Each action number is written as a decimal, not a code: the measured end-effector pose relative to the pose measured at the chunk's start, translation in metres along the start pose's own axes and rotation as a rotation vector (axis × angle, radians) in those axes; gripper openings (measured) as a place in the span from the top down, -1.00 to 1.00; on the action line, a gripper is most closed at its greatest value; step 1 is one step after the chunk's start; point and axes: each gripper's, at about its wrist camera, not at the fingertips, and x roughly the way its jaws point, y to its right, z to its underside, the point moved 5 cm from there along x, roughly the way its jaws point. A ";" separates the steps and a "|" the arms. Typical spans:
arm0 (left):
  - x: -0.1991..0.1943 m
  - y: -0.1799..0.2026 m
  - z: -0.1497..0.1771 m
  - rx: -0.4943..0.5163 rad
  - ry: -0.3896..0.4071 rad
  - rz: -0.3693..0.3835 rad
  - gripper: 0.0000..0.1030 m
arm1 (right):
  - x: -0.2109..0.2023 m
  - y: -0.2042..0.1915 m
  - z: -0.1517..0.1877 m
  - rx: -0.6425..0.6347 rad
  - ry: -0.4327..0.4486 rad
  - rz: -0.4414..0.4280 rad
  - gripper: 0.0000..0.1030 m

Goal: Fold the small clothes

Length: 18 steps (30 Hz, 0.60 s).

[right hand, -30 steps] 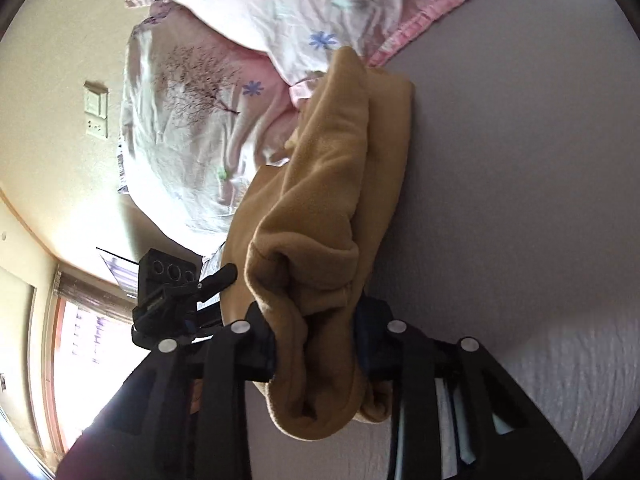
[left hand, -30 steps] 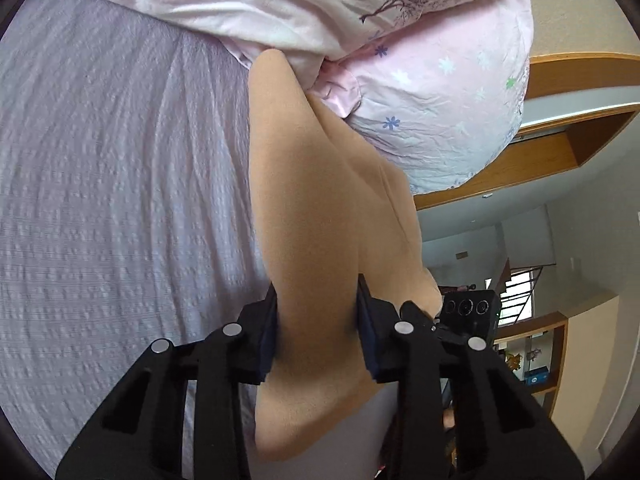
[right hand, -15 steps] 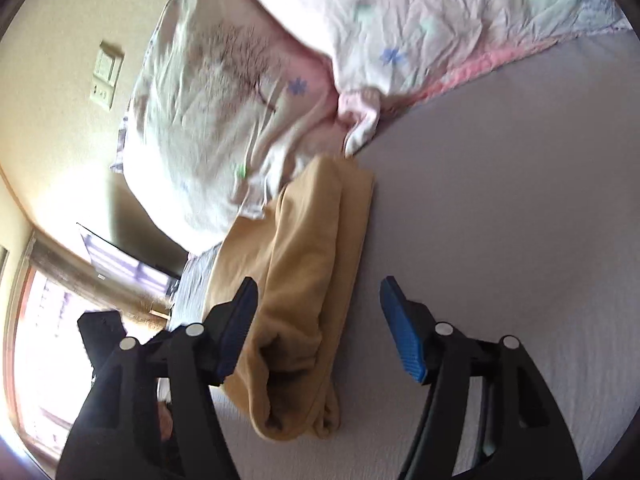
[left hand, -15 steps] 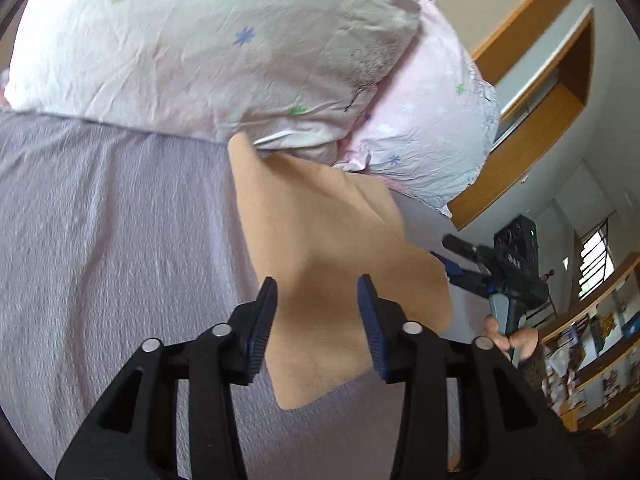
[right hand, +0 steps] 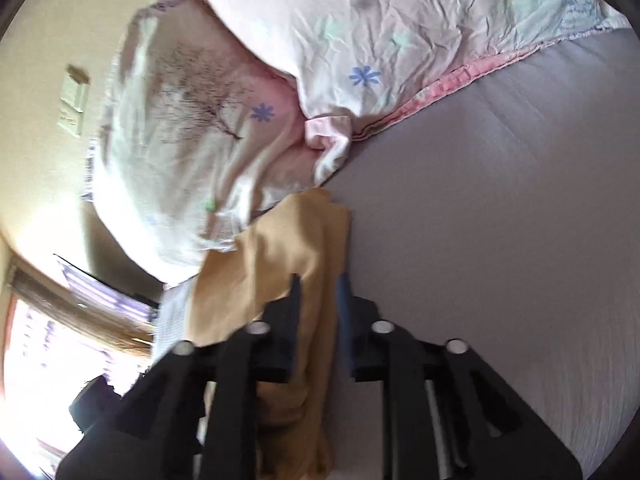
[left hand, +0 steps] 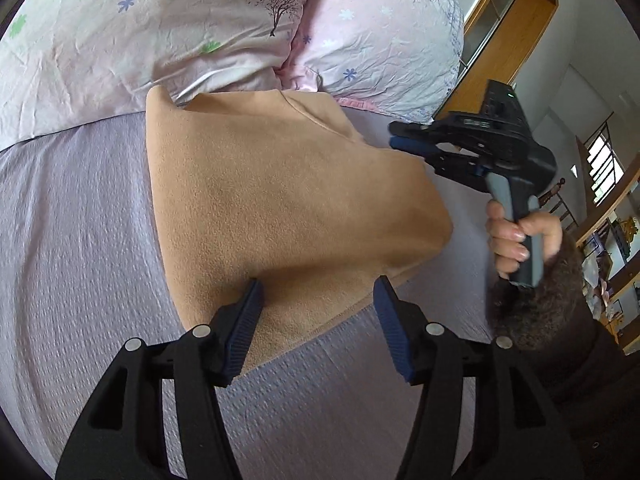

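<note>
A tan fleece garment [left hand: 280, 200] lies spread on the lilac bed sheet [left hand: 72, 260], its far edge against the pillows. My left gripper [left hand: 318, 316] is open, its blue pads on either side of the garment's near edge, holding nothing. My right gripper [right hand: 318, 300] has its jaws narrowed around the garment's edge [right hand: 280, 264], with cloth between the pads. In the left wrist view the right gripper [left hand: 404, 136] sits at the garment's right corner, held by a hand [left hand: 516, 240].
Two pink floral pillows [left hand: 180, 28] lie along the head of the bed. A wooden headboard or frame [left hand: 500, 48] stands behind them. A wall switch [right hand: 74, 100] and a bright window [right hand: 48, 340] are at the left in the right wrist view.
Both grippers let go of the garment, which dropped and now lies spread flat. The left gripper has opened wide. The right gripper opened, then closed again on the garment's edge.
</note>
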 end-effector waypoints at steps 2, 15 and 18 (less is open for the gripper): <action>0.000 0.001 0.002 0.000 0.000 -0.002 -0.15 | -0.016 -0.014 0.023 -0.062 0.006 -0.036 -0.09; -0.026 -0.005 0.029 -0.065 0.033 0.004 -0.51 | -0.018 -0.031 0.106 -0.233 -0.058 0.152 -0.32; -0.033 -0.010 0.040 -0.080 0.036 -0.079 -0.82 | -0.032 -0.043 0.115 -0.302 -0.014 0.202 -0.94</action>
